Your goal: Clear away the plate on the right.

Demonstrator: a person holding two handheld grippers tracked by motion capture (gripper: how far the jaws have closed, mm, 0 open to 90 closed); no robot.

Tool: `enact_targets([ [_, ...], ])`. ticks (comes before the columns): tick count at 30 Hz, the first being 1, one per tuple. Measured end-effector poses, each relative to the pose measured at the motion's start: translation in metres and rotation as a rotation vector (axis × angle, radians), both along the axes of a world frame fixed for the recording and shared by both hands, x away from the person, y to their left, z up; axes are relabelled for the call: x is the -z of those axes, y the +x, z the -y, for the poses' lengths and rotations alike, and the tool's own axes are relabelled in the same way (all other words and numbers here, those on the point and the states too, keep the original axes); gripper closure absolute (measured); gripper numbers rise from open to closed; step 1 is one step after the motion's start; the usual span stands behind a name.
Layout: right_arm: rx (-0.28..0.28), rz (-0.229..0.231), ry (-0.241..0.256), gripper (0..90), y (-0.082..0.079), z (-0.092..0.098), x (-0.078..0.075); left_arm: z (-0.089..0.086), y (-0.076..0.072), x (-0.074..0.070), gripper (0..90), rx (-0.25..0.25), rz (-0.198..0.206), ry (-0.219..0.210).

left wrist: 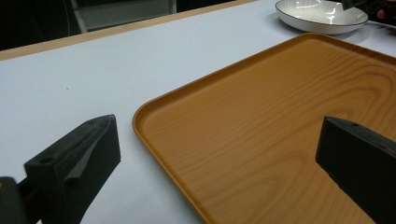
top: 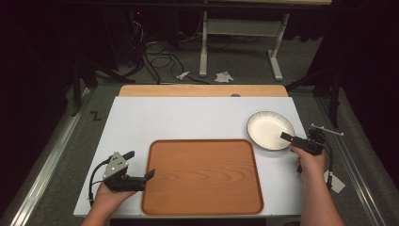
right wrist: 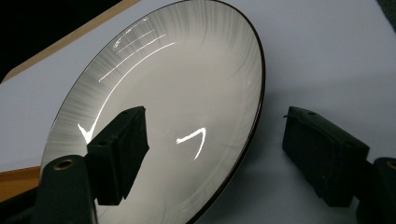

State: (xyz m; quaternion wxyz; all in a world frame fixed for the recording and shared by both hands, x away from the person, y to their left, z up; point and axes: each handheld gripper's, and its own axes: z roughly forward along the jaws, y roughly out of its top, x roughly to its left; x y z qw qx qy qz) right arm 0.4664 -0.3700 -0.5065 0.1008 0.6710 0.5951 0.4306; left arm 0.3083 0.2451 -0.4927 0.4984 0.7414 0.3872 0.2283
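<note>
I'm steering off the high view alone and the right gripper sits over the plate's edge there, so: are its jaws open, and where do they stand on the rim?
Observer: The right gripper is open; one jaw is over the plate's inside, the other outside its dark rim, over the white table top.
Operator: Anything on the plate?
Observer: No, it is empty, with only glare streaks on the glaze.
Operator: And the left one?
Observer: The left gripper is open too, straddling the near corner of the wooden tray: one jaw is over the table top, the other over the tray.
</note>
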Motion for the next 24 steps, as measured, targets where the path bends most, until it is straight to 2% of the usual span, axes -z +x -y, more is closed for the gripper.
enact_targets([
  [2,-0.001,0.004,0.010,26.9,-0.0007,0.0010,0.0006,0.0002,0.0000,-0.0002,0.8,0.003,0.001,0.001],
  [6,0.006,0.001,0.063,33.4,-0.0010,0.0046,0.0028,0.0008,-0.0005,-0.0009,0.8,0.009,0.002,0.002],
  [10,0.047,-0.024,0.130,39.1,-0.0020,0.0087,0.0043,0.0020,-0.0008,-0.0007,0.8,0.014,0.002,0.006],
  [13,0.043,-0.021,0.102,45.8,-0.0037,0.0098,0.0053,0.0028,-0.0005,-0.0004,0.8,0.018,-0.003,0.008],
  [15,0.050,-0.031,0.114,46.4,-0.0044,0.0101,0.0050,0.0027,-0.0005,-0.0004,0.8,0.020,-0.005,0.010],
  [17,0.049,-0.031,0.096,50.2,-0.0045,0.0096,0.0045,0.0027,-0.0003,-0.0002,0.8,0.019,-0.006,0.006],
  [18,0.041,-0.032,0.098,56.1,-0.0042,0.0101,0.0047,0.0027,-0.0002,-0.0001,0.8,0.021,-0.008,0.005],
  [19,0.026,-0.050,0.129,55.9,-0.0032,0.0100,0.0060,0.0026,0.0000,0.0000,0.8,0.022,-0.008,0.006],
  [24,0.033,-0.059,0.152,59.7,-0.0004,0.0095,0.0072,0.0030,0.0003,0.0007,0.8,0.024,-0.015,0.007],
])
